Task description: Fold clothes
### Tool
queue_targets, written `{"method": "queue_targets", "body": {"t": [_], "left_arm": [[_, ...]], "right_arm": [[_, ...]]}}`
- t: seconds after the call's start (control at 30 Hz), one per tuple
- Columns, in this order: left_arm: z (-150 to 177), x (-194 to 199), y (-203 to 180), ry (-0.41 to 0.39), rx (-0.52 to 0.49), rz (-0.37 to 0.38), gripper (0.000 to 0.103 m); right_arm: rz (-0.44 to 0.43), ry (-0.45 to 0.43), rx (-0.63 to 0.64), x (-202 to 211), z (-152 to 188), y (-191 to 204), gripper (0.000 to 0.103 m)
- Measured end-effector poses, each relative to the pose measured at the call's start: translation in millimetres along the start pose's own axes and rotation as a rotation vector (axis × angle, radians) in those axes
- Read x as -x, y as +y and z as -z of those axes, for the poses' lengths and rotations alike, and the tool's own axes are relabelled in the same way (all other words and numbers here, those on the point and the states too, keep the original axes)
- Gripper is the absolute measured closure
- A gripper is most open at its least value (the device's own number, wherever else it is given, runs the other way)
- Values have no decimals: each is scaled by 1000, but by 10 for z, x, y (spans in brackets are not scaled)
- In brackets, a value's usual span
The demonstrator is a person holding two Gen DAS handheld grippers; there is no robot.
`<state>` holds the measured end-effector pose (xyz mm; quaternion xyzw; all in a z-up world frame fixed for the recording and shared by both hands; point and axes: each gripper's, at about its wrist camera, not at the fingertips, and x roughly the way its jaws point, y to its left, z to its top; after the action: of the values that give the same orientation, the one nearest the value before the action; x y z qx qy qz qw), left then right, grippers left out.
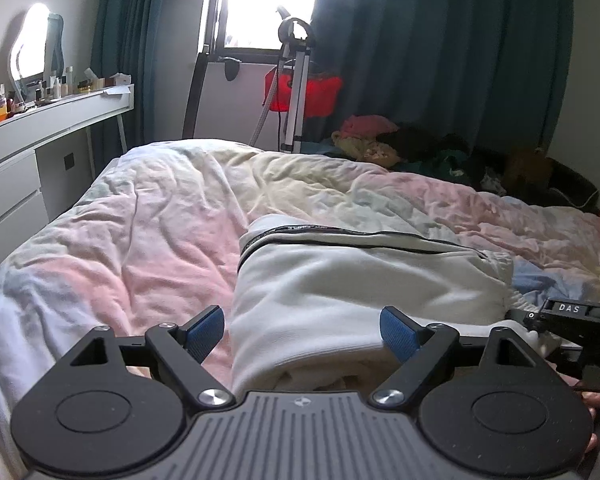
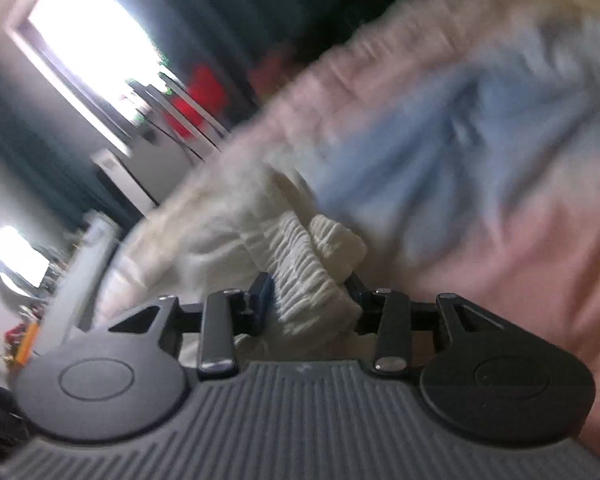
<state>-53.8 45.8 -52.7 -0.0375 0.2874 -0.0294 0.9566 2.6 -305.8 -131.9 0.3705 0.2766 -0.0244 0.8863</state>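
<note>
Bedroom, daylight from a window between dark teal curtains; a bed [image 1: 140,216] with a rumpled pastel duvet carries the work. Item: one white garment [image 1: 340,280], zip-fronted, partly folded, lying near the bed's near edge, its long axis running roughly left to right across that edge, the dark zip line [image 1: 380,240] along its far side. Left hand-held gripper [image 1: 303,334]: jaws wide apart, blue pads straddling the garment's near left corner without pressing on it; nothing held. Right hand-held gripper [image 2: 306,300]: jaws closed on the garment's ribbed cuff or hem [image 2: 312,264] at the right end; this view is motion-blurred and the right-hand pad is hidden by cloth. Judgement: the right hand holds the end that a fold would carry along the long axis toward the left end; the left is nearer the left end and placed to pin or take it. Surroundings: white dressing table [image 1: 40,140] beyond the bed's left edge, clothes steamer stand [image 1: 296,80] and a heap of clothes [image 1: 380,140] past the far edge. Nothing lies on the duvet between garment and fold path.
</note>
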Motion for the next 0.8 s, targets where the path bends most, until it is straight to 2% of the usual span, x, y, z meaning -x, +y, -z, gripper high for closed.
{"method": "queue_targets", "body": {"t": [0.17, 0.27, 0.33, 0.37, 0.53, 0.8], "left_arm": [[12, -32, 54, 35, 24, 10, 16], [13, -56, 68, 57, 39, 16, 16], [16, -58, 71, 63, 41, 18, 16], [18, -59, 72, 66, 42, 19, 16], [32, -55, 57, 77, 42, 47, 16], [129, -151, -135, 107, -81, 29, 13]], "right_arm": [[-1, 3, 2, 41, -17, 8, 53], [6, 12, -2, 78, -18, 10, 39], [1, 28, -66, 94, -19, -62, 24], [-4, 35, -107, 116, -17, -108, 20], [-56, 88, -241, 154, 28, -235, 20], [-53, 113, -205, 66, 30, -196, 20]]}}
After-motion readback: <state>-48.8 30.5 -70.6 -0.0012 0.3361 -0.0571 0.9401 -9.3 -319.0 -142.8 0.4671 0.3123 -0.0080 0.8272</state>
